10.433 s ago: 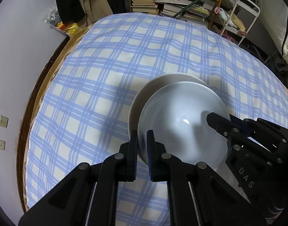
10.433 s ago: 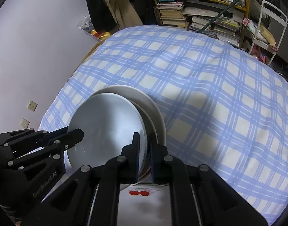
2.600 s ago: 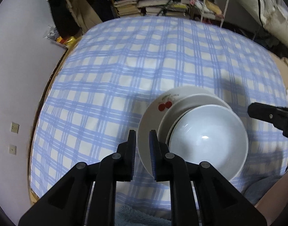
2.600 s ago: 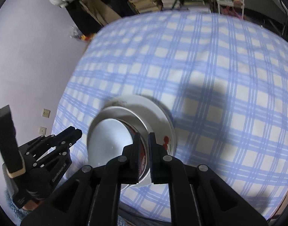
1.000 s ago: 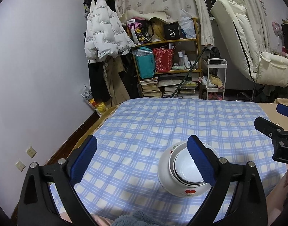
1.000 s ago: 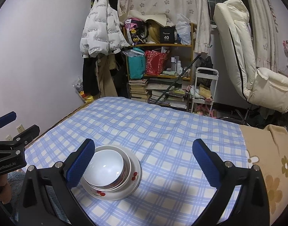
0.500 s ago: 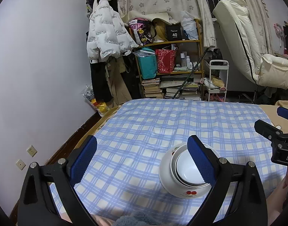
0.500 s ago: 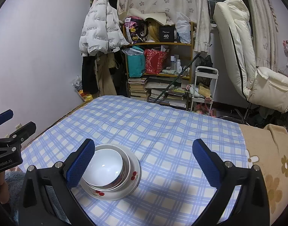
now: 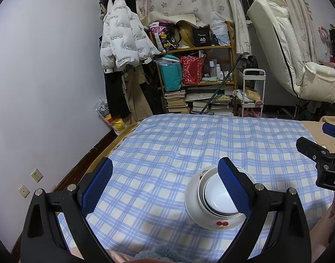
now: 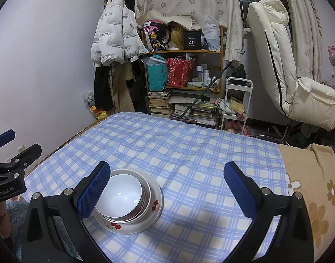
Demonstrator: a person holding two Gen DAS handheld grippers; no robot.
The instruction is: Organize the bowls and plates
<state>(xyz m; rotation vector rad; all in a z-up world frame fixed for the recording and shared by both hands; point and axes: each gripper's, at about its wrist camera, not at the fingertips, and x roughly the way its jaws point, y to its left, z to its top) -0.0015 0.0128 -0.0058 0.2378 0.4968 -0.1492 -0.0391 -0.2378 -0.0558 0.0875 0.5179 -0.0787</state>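
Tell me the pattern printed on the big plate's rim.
Red cherries on white, on the plate; clearest in the right wrist view.

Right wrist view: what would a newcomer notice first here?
The nested stack on the blue checked cloth: a white bowl inside a second dish, on a cherry-print plate, near the front left. Framing it, the right hand-held gripper is wide open and empty; the left hand-held gripper is likewise open.

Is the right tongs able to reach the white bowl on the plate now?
Probably yes. The right tongs are open and hold nothing, and the white bowl sits uncovered atop the plate, with nothing between.
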